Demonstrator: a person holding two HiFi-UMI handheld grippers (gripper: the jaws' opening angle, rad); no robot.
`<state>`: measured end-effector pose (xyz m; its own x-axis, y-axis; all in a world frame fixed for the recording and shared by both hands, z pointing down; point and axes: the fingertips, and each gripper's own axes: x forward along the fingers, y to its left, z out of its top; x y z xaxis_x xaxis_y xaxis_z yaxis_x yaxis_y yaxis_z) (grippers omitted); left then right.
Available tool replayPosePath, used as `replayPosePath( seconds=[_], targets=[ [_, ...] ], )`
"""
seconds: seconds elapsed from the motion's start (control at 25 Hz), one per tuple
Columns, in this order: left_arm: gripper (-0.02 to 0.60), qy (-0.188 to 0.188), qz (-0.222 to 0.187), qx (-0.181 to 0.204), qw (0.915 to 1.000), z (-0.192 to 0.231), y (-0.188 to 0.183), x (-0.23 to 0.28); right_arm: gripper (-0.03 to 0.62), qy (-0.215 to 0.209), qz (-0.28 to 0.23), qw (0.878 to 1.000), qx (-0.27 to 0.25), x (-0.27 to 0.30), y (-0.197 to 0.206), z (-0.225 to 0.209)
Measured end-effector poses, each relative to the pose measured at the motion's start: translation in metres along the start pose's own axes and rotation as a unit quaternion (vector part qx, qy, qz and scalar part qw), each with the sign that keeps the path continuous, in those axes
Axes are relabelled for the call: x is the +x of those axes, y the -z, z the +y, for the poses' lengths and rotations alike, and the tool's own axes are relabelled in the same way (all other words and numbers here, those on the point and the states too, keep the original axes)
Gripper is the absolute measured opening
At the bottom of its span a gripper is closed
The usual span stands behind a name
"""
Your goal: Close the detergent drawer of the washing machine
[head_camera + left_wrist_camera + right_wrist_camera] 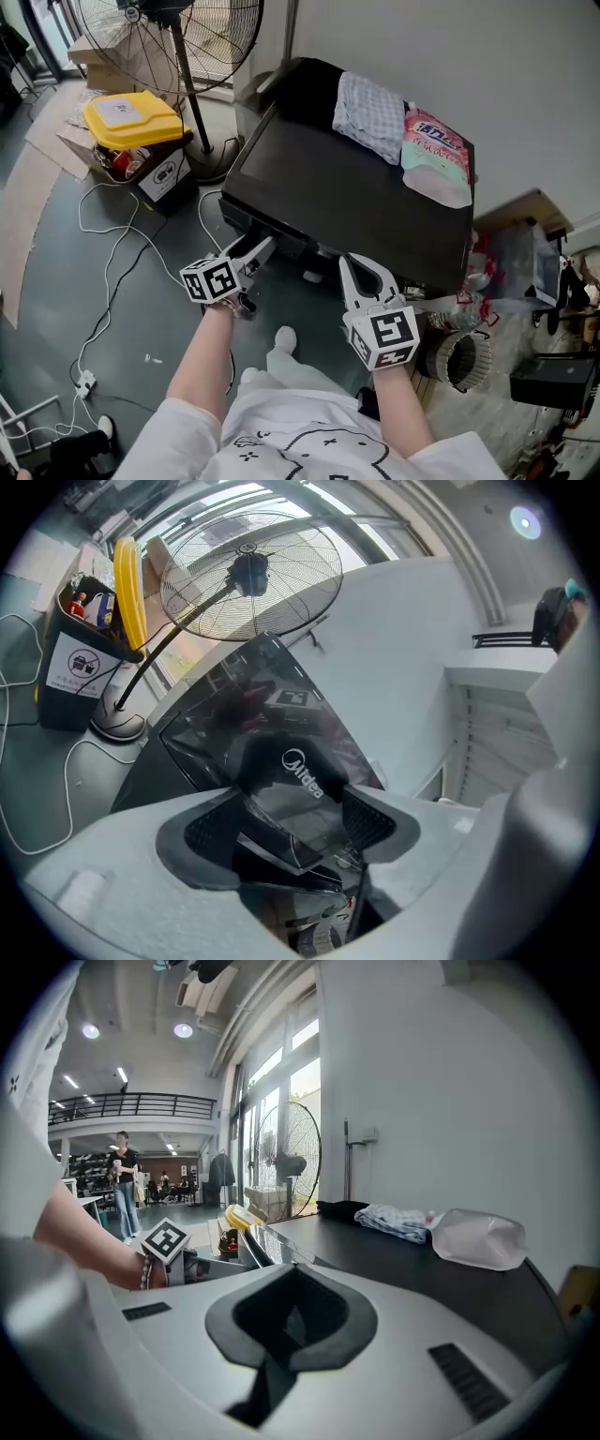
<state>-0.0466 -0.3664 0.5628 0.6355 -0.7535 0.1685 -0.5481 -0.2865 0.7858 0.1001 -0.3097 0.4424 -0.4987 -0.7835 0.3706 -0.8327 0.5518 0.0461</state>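
The black washing machine (347, 197) stands against the wall. Its detergent drawer (281, 234) sticks out of the front at the upper left corner. My left gripper (262, 248) reaches to that drawer; in the left gripper view the glossy black drawer front (295, 789) with a white logo lies between the pads, and my left gripper (291, 832) looks shut on it. My right gripper (361, 272) hangs in front of the machine, a little right of the drawer, shut on nothing. In the right gripper view my right gripper (291, 1321) points across the machine top (403, 1269).
A checked cloth (370, 114) and a pink detergent pouch (433, 155) lie on the machine top. A standing fan (178, 37) and a yellow-lidded bin (131, 122) are to the left. A white cable (112, 253) runs over the floor. Clutter (506, 262) crowds the right side.
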Motion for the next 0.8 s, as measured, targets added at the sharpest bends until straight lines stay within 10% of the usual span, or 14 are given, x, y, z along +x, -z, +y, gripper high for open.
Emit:
replayPosePath(
  seconds=[0.8],
  targets=[
    [0.337, -0.060, 0.028, 0.056, 0.9963, 0.005, -0.010, 0.014, -0.002, -0.010, -0.019, 1.000, -0.001, 0.009, -0.012, -0.008]
  ],
)
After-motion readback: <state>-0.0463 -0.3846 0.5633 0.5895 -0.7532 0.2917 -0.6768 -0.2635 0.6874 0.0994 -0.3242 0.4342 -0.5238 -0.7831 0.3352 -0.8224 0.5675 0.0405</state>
